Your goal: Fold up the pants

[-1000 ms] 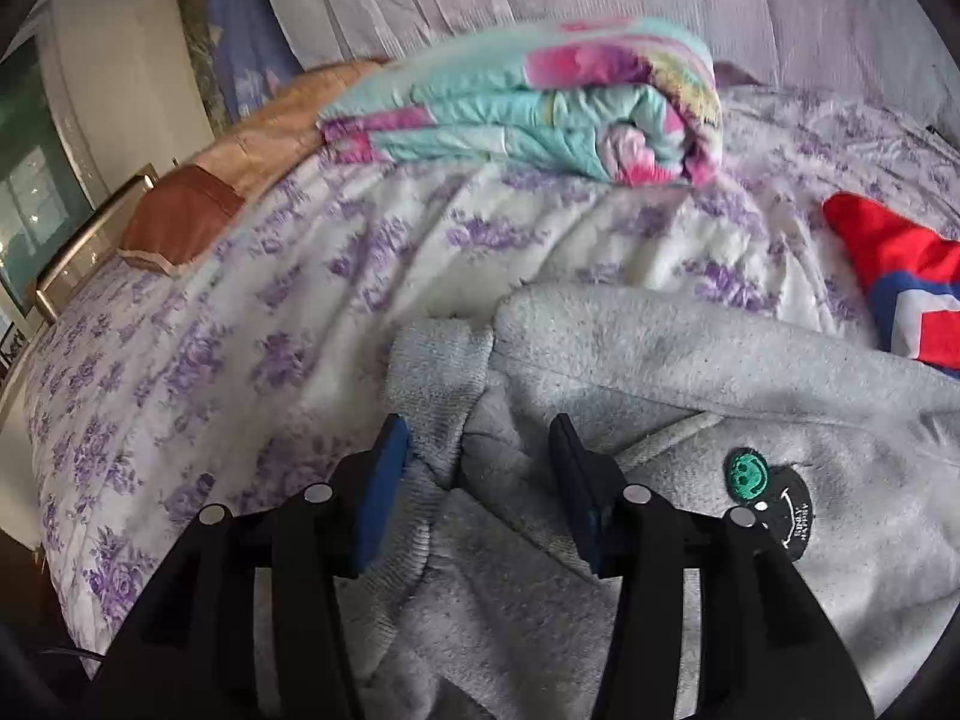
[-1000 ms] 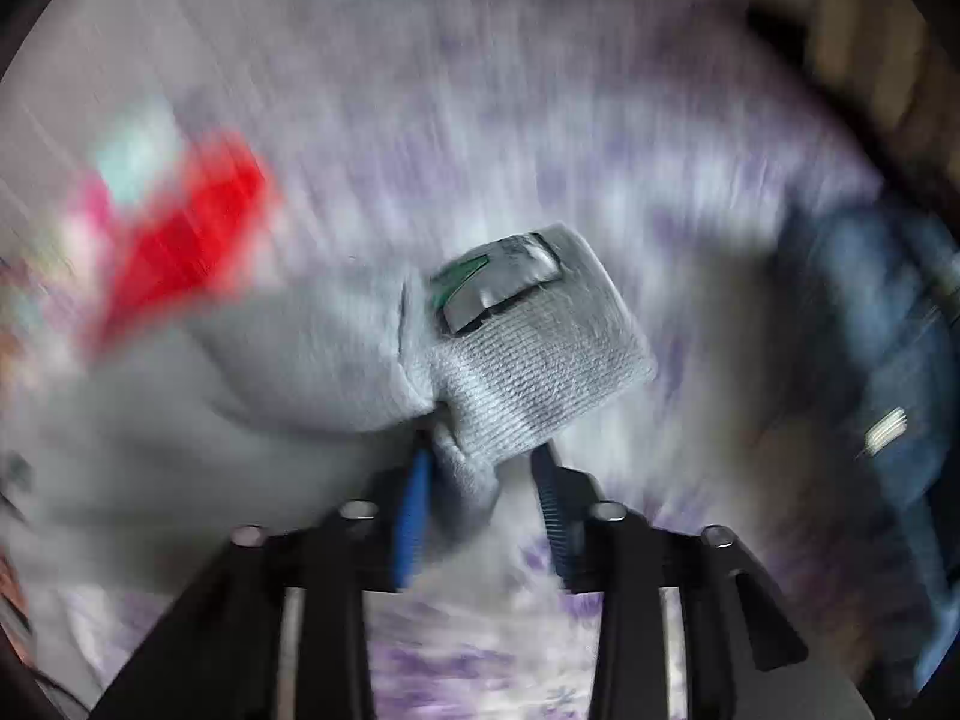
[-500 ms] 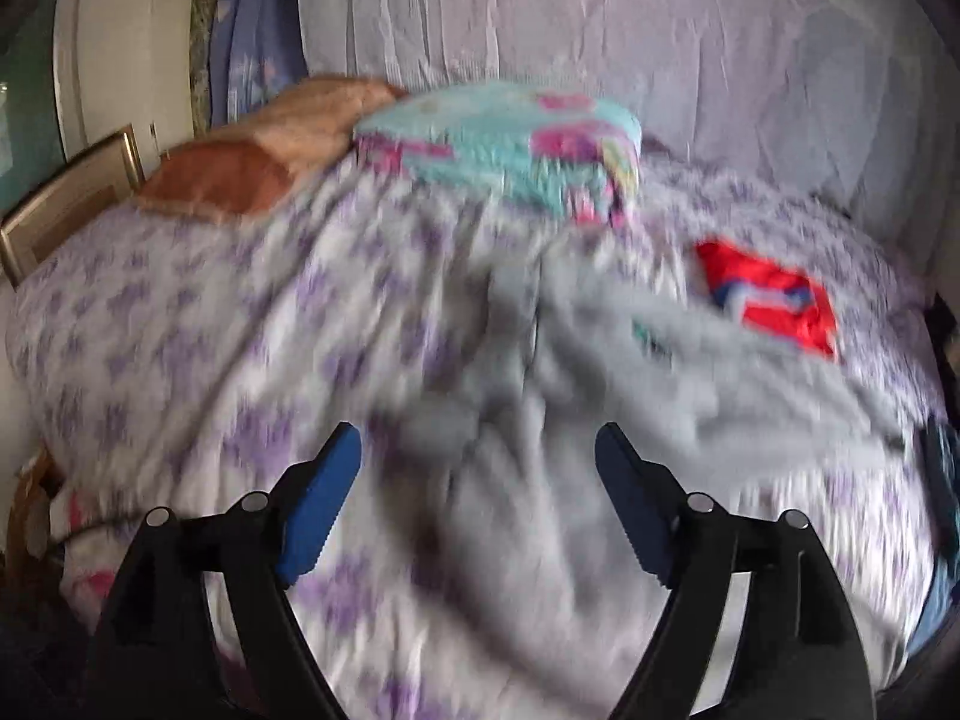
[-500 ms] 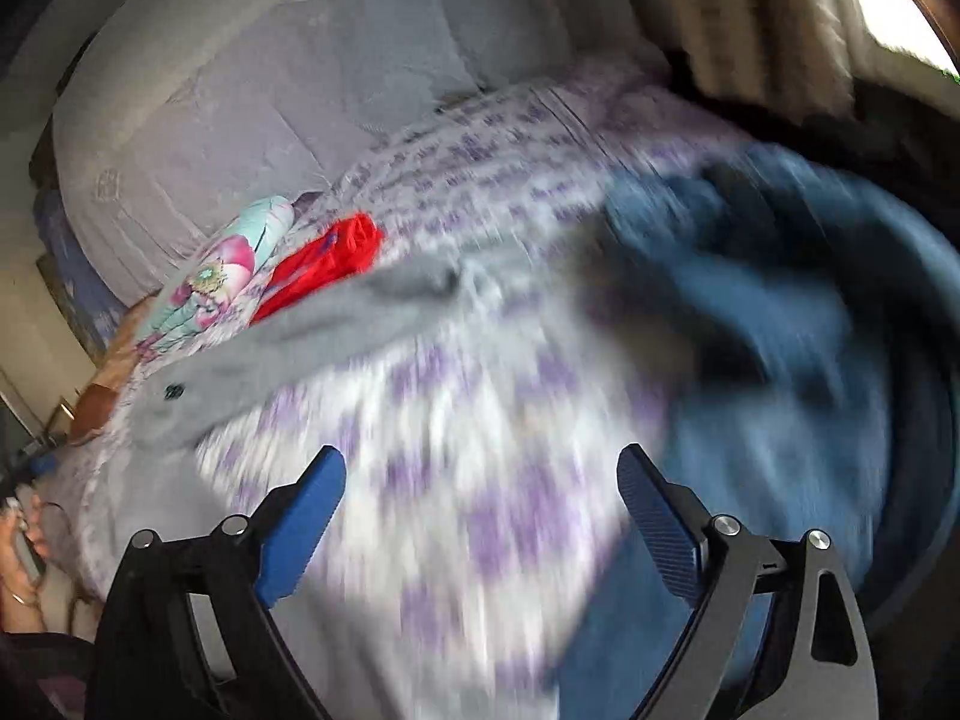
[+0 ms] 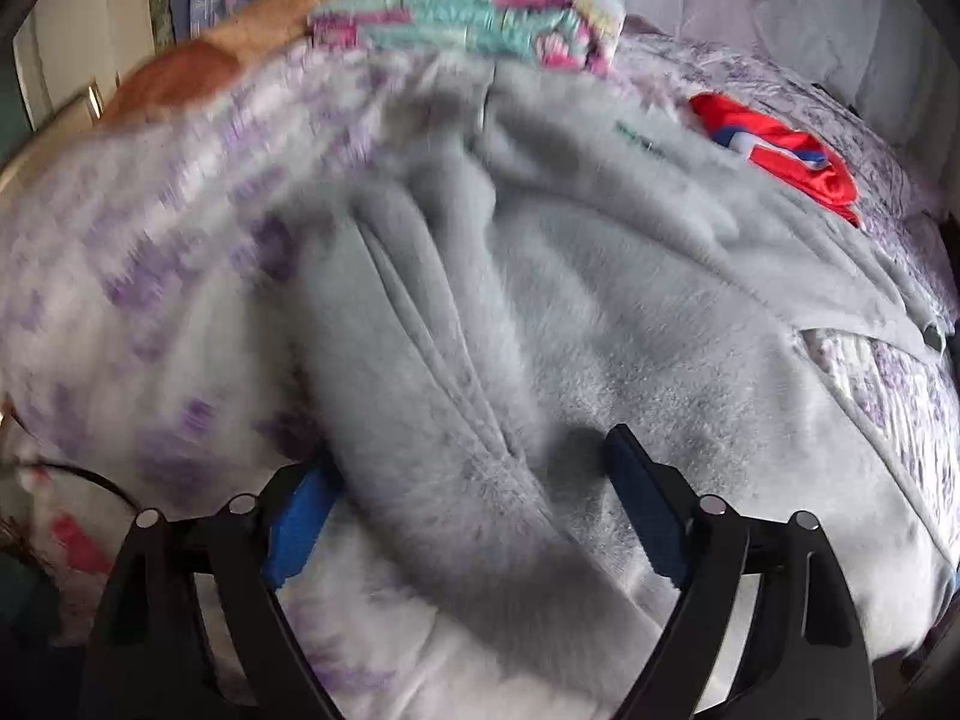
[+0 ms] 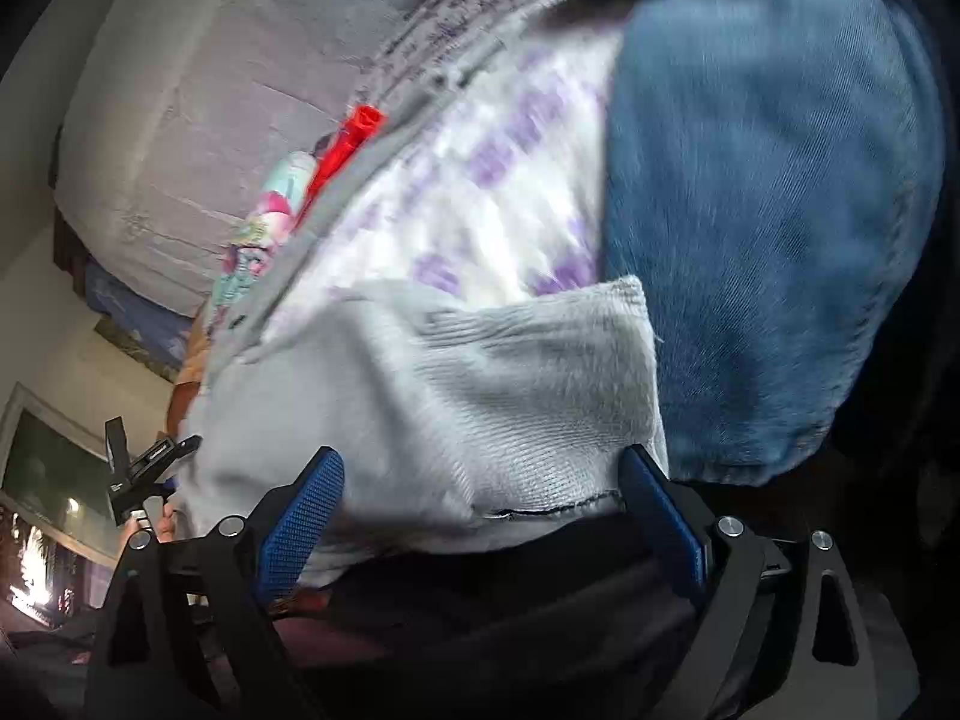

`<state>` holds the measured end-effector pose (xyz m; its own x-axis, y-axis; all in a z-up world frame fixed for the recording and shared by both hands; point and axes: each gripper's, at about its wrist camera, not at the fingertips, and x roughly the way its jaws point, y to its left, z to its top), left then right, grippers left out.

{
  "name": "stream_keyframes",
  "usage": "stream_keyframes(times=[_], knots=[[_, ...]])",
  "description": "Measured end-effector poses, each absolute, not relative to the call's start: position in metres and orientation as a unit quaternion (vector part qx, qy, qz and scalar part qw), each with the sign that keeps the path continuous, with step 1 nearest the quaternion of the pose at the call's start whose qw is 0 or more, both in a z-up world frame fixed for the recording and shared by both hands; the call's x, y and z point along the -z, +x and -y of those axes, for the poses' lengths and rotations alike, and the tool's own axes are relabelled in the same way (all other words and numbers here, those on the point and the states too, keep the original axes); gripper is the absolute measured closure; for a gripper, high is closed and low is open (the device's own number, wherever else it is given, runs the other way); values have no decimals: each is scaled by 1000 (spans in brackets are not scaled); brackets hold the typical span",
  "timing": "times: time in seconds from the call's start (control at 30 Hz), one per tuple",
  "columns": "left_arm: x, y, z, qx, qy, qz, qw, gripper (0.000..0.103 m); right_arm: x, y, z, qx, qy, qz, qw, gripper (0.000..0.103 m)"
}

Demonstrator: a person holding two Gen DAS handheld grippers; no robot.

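While grey pants lie spread across the floral bed, left tongs straddle a fabric ridge, just opened wide. Right tongs, also wide and now narrowing, flank the ribbed cuff beside blue jeans.

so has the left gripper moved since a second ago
Yes. The left gripper, jaws wider, has backed away from the rolled blanket, which sits further up the frame.
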<state>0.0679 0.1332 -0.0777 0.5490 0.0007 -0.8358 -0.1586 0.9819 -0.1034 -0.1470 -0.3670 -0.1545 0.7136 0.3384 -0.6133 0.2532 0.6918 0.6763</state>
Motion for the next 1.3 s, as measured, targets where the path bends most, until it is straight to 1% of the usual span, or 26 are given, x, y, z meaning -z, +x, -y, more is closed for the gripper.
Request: stream_keyframes(times=[0.03,0.07,0.1,0.13,0.17,0.23,0.3,0.5,0.57,0.6,0.63,0.67,0.7,0.73,0.77,0.8,0.83,0.87,0.9,0.93,0.97,1.0,1.07,1.17,1.23,1.3], knots=[[79,67,-136,-45,-102,-464,879,34,160,-144,368,-30,395,-377,837,41],[76,65,-137,-39,-110,-456,882,57,162,-143,367,-53,401,-372,836,52],[68,63,-138,-28,-120,-448,885,67,155,-143,362,-60,387,-370,842,64],[62,62,-141,-22,-127,-442,887,79,144,-143,355,-57,354,-375,855,72],[55,60,-144,-13,-141,-437,888,81,130,-143,346,-60,320,-380,866,75],[44,55,-151,-4,-161,-424,891,82,104,-143,343,-72,296,-374,876,77],[38,55,-149,-2,-164,-420,893,82,61,-142,344,-85,260,-338,901,80],[-2,49,-142,5,-182,-373,910,82,-55,-93,364,-73,169,-262,947,80],[-12,38,-139,6,-180,-359,916,81,-73,-79,371,-66,155,-268,949,79],[-10,32,-137,2,-178,-360,916,80,-71,-69,377,-61,160,-286,943,74],[-1,29,-136,-5,-177,-370,912,77,-61,-60,387,-56,179,-312,931,64],[10,28,-134,-12,-171,-385,907,75,-34,-46,404,-40,212,-361,907,54],[35,30,-132,-22,-162,-421,892,74,-7,-32,417,-19,238,-406,882,42],[57,31,-136,-28,-162,-453,876,73,34,-25,437,23,272,-464,843,42],[69,29,-141,-26,-171,-469,866,71,55,-24,446,54,284,-492,821,43],[73,21,-148,-13,-187,-463,866,71,71,-31,454,73,290,-497,814,60],[65,9,-153,-22,-174,-456,873,67,70,-38,454,73,283,-483,826,64],[58,2,-154,-33,-161,-455,875,55,60,-49,447,82,253,-467,843,64],[47,-7,-157,-42,-153,-447,880,49,51,-56,441,91,233,-454,855,63],[33,-17,-159,-49,-141,-429,891,44,38,-63,434,101,207,-431,873,53],[21,-23,-161,-59,-128,-414,899,44,23,-71,418,98,172,-399,895,46],[4,-30,-162,-81,-106,-392,910,45,12,-73,405,84,150,-379,909,35],[-20,-38,-163,-97,-96,-358,924,41,-5,-65,374,24,118,-358,926,34],[-42,-40,-156,-103,-90,-304,943,29,-1,-39,334,-57,92,-375,921,33],[-36,-21,-141,-77,-69,-311,945,29,16,-17,321,-74,86,-403,908,33],[-1,15,-126,-84,-23,-353,931,29,48,7,320,-61,97,-459,881,33]])
